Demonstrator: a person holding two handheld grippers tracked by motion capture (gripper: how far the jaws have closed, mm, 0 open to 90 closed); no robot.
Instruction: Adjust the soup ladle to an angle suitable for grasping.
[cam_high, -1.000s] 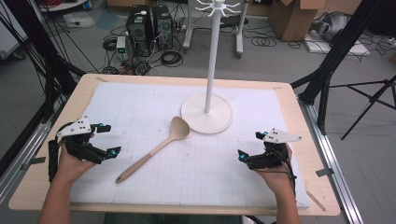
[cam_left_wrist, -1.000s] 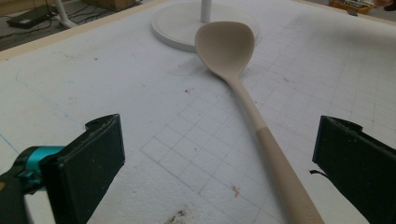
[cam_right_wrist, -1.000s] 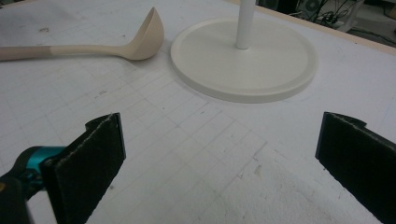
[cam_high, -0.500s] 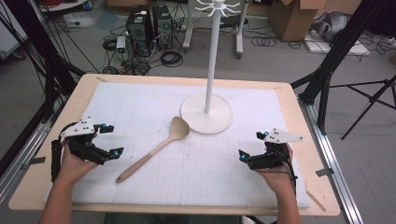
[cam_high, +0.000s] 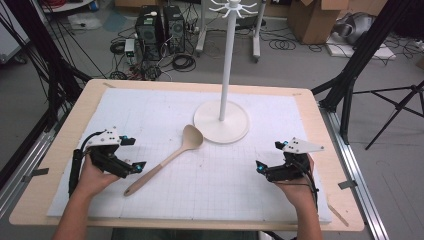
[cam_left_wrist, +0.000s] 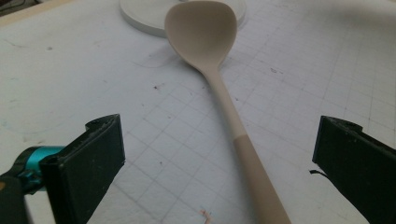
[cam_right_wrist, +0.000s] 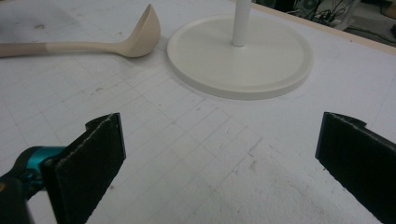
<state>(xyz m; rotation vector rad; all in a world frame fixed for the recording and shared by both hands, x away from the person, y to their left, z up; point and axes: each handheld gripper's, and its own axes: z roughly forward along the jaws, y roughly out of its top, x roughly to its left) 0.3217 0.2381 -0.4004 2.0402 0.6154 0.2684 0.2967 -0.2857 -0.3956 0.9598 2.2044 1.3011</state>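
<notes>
A beige wooden spoon (cam_high: 165, 161) lies flat on the white gridded mat (cam_high: 150, 115), its bowl toward the white stand's round base (cam_high: 221, 121). My left gripper (cam_high: 134, 152) is open just left of the handle end, low over the mat. In the left gripper view the spoon (cam_left_wrist: 219, 79) runs up between the wide-open jaws of the left gripper (cam_left_wrist: 220, 140), which hold nothing. My right gripper (cam_high: 268, 156) is open at the right of the mat. The right gripper (cam_right_wrist: 219, 140) faces the stand base (cam_right_wrist: 240, 56) and the spoon (cam_right_wrist: 93, 44).
The stand's white pole (cam_high: 227, 60) rises from the base to a ring of hooks (cam_high: 232, 6). The mat covers a wooden table (cam_high: 320, 150). Beyond the far edge are computers, cables and black frame legs on the floor.
My left gripper has shifted slightly right, closer to the spoon's handle end. The right gripper and the spoon have stayed put.
</notes>
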